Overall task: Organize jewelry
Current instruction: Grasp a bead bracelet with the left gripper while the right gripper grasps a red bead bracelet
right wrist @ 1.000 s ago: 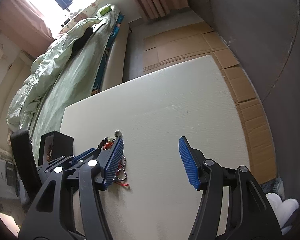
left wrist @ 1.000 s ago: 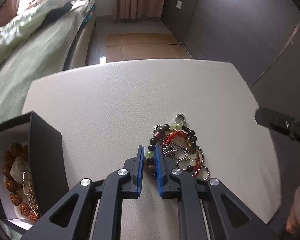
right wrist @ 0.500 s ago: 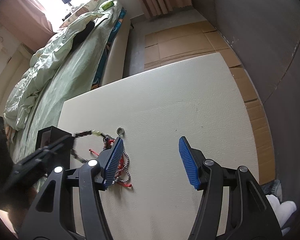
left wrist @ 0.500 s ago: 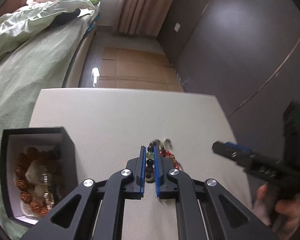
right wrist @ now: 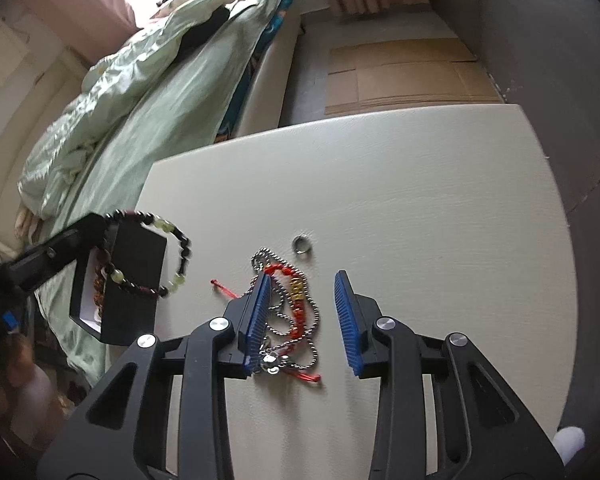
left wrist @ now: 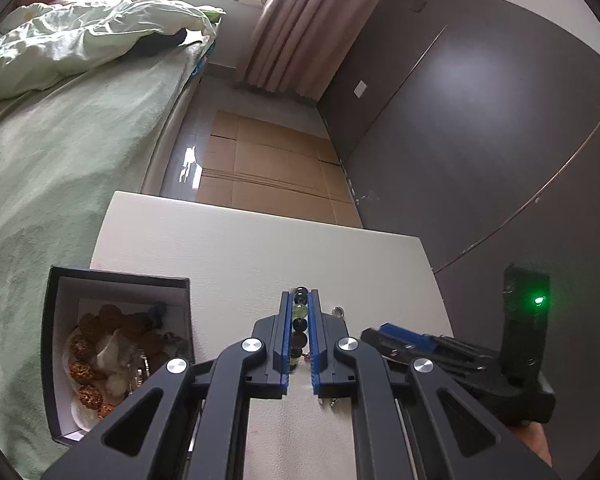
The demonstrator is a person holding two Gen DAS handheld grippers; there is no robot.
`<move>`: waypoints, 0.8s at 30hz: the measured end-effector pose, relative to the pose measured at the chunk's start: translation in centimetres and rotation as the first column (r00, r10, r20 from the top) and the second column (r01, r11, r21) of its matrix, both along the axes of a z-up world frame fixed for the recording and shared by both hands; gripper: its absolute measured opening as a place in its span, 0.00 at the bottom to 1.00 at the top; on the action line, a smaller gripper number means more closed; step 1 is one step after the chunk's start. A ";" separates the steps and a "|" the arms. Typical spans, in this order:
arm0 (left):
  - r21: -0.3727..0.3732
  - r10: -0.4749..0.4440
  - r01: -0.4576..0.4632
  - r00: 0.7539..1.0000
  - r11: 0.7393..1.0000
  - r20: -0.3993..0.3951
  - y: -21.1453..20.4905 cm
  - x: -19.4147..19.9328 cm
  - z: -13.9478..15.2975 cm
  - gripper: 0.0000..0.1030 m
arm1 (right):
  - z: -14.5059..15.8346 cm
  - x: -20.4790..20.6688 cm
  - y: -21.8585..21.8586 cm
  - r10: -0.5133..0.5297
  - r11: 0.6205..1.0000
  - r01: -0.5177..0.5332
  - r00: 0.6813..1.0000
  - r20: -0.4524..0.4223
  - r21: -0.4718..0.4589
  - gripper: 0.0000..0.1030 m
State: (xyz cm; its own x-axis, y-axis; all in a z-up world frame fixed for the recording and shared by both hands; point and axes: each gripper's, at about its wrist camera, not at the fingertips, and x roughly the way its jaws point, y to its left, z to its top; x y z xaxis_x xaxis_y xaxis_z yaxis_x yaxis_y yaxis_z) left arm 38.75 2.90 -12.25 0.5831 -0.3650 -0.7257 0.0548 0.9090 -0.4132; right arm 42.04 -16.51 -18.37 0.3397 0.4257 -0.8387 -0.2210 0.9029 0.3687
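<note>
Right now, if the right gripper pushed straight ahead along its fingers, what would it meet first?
Most likely the tangled red cord and ball chain, lying on the white table between the open right gripper fingers. The small ring lies beyond. Height above the table is unclear.

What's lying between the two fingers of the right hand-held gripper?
In the right wrist view, the open right hand-held gripper straddles a tangled silver ball chain and a red cord bracelet lying on the table.

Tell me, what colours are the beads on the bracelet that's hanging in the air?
Dark, nearly black beads with pale green ones on the bracelet; clearest in the right wrist view.
</note>
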 end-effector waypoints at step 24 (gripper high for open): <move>-0.048 0.020 -0.018 0.999 0.999 0.039 2.8 -2.1 2.4 0.05 | 1.4 -1.0 1.7 -0.016 1.000 0.017 0.999 0.035 -0.023 0.08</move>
